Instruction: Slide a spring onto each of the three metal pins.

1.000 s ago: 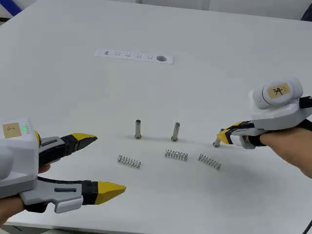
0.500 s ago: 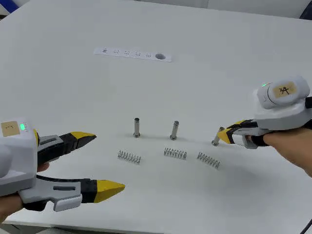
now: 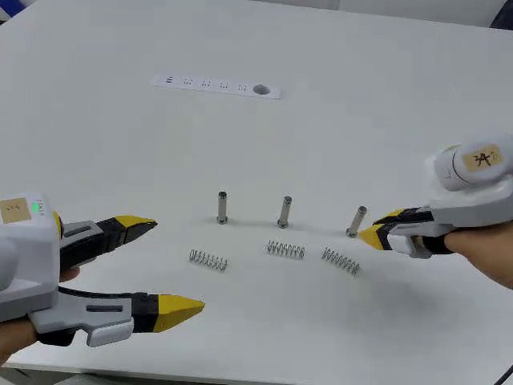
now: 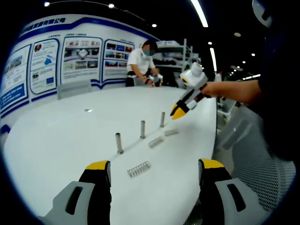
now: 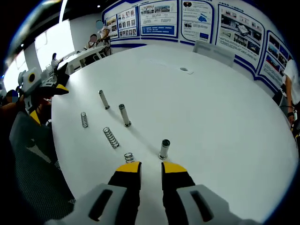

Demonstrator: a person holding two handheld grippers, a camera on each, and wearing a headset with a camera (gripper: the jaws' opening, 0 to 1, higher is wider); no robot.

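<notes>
1. The left gripper (image 3: 178,265), lower left, is wide open and holds nothing.
2. The right gripper (image 3: 378,228), a little open, sits beside the right pin (image 3: 357,220).
3. Three springs (image 3: 286,249) lie mid-frame on the bench (image 3: 321,120), below the pins (image 3: 284,211).

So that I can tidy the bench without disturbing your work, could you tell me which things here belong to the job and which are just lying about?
Belong to the job: left pin, middle pin, right pin, all upright; left spring, middle spring, right spring, lying flat before them.

Just lying about: power strip, farther back on the table.
</notes>
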